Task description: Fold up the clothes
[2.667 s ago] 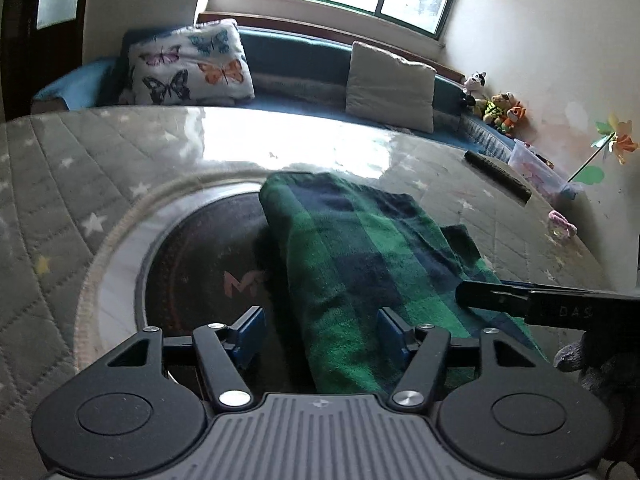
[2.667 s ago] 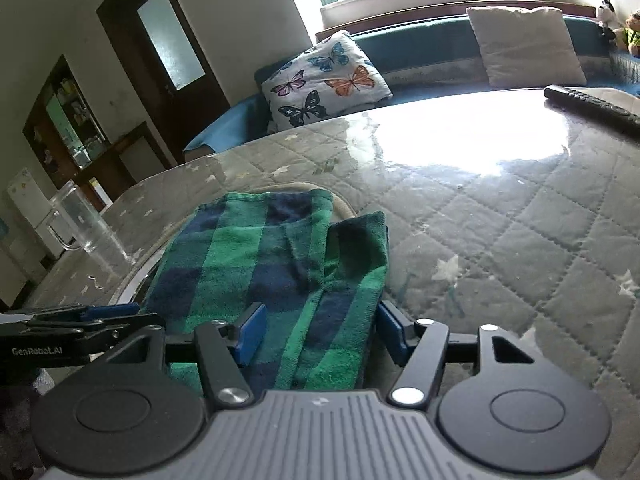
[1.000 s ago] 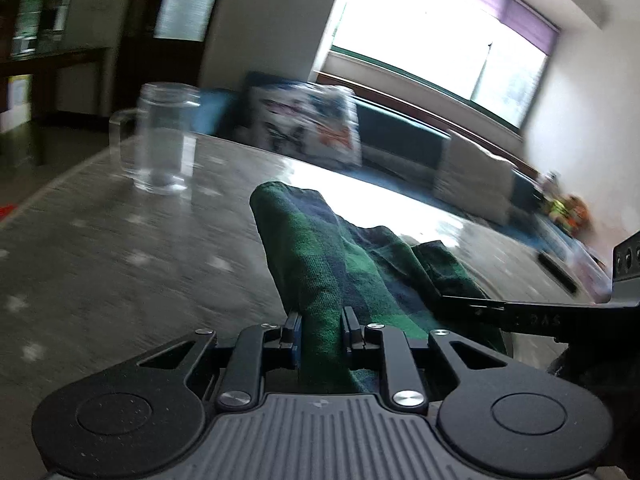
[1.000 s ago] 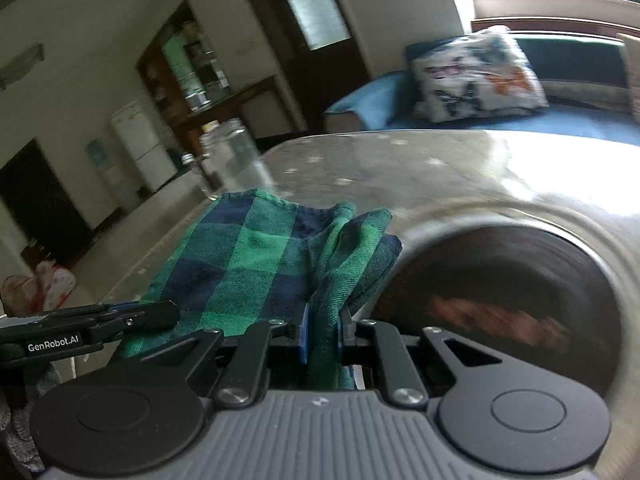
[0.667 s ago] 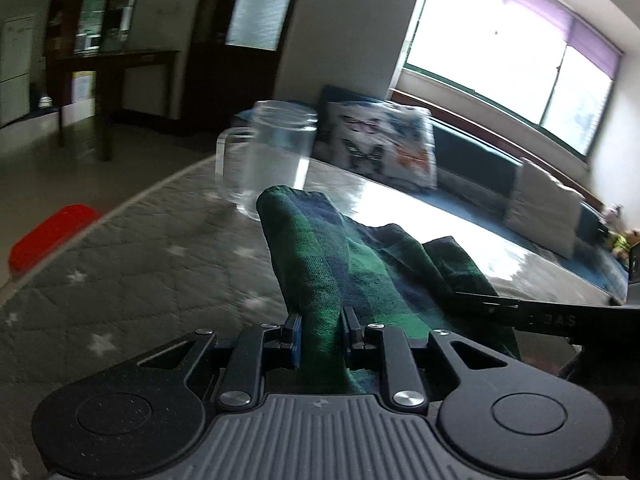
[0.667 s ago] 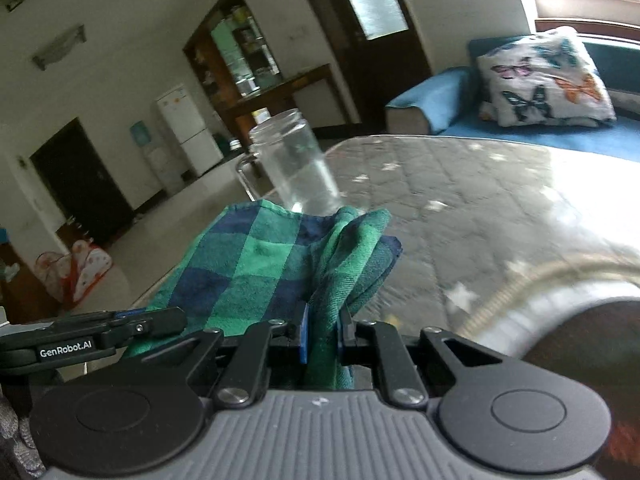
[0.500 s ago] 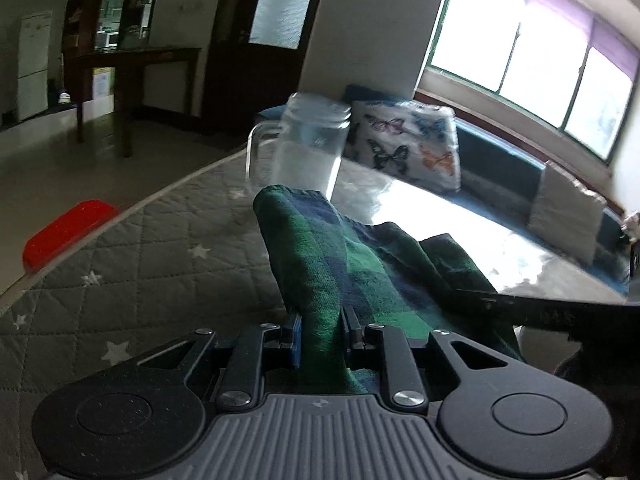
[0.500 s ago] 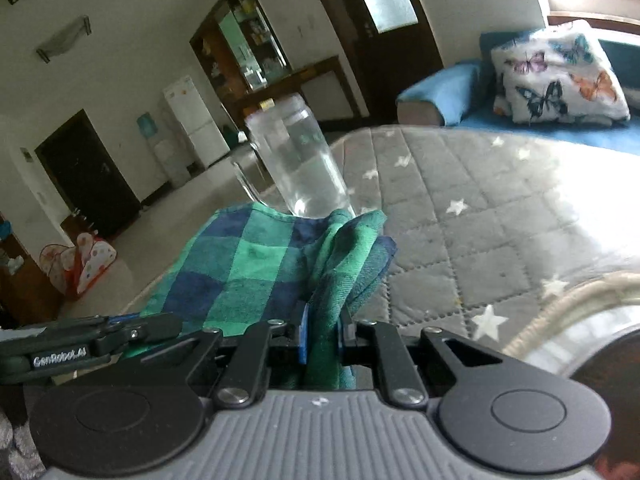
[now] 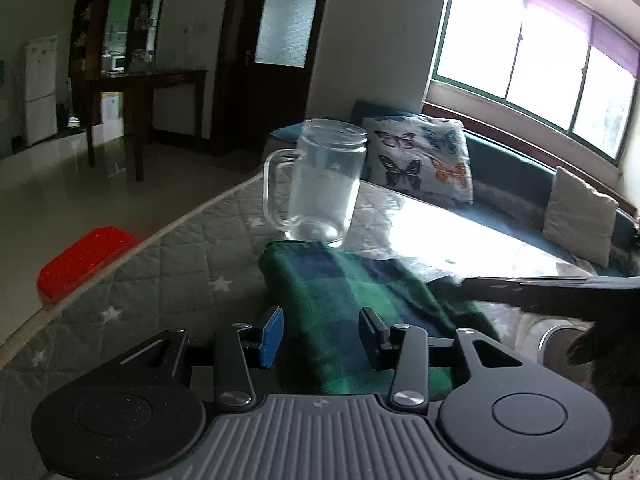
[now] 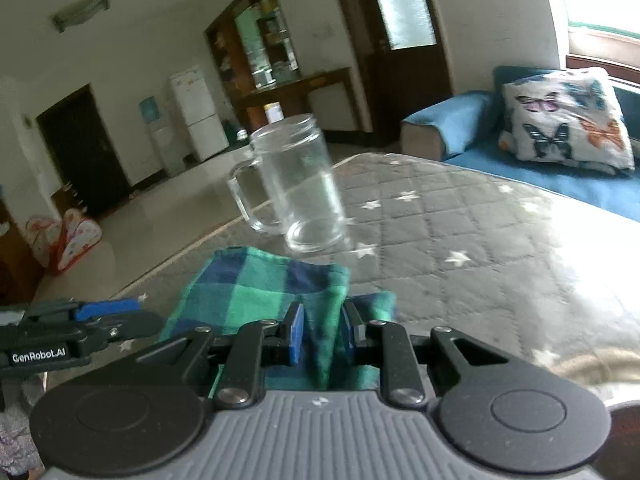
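A green and navy plaid cloth (image 9: 344, 292) lies folded on the quilted table cover, its far edge just short of a glass mug. My left gripper (image 9: 321, 336) is open, its blue pads spread on either side of the cloth's near end. In the right wrist view the same plaid cloth (image 10: 256, 292) lies flat, with a raised ridge running back between the fingers of my right gripper (image 10: 323, 332), which is shut on that ridge. The left gripper's fingers (image 10: 104, 312) show at the left edge there. The right gripper's finger (image 9: 520, 284) crosses the left wrist view at the right.
A clear glass mug (image 9: 320, 184) stands on the table (image 10: 460, 232) right behind the cloth, close to the table's edge. A butterfly cushion (image 9: 420, 160) and a plain cushion (image 9: 576, 216) rest on the blue sofa beyond. A red object (image 9: 84, 256) lies on the floor at the left.
Both grippers carried the cloth left toward the mug and lowered it onto the table. My left gripper has opened and let go; the right still pinches the cloth.
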`<state>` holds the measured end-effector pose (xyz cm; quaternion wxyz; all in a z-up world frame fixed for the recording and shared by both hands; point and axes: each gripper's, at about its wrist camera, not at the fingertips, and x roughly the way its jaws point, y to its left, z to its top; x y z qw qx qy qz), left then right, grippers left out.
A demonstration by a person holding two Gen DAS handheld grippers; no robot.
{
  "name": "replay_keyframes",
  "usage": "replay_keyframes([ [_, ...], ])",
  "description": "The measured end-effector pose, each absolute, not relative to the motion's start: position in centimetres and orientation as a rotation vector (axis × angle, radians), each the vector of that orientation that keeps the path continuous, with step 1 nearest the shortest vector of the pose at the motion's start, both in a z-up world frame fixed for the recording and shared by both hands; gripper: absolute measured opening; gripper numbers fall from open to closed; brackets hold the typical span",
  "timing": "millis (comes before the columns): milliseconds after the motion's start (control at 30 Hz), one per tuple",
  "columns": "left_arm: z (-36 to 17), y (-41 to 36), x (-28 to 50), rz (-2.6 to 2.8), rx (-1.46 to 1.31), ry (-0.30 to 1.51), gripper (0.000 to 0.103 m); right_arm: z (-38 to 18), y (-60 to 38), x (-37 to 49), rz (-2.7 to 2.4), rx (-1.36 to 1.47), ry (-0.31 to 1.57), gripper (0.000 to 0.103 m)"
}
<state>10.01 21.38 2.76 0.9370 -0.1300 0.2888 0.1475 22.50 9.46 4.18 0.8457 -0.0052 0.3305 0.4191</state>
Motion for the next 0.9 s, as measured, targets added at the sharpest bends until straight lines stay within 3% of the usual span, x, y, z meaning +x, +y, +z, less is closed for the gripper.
replay_keyframes([
  [333, 1.2, 22.6, 12.0, 0.285, -0.26, 0.636, 0.043, 1.7, 10.2, 24.5, 0.844, -0.013, 0.786, 0.02],
  [533, 1.8, 22.1, 11.1, 0.265, -0.245, 0.613, 0.042, 4.6, 9.3, 20.2, 0.958, -0.067, 0.717, 0.02],
  [900, 1.3, 20.5, 8.2, 0.242, -0.153, 0.614, 0.046, 3.1, 8.0, 13.6, 0.988, -0.19, 0.738, 0.02],
])
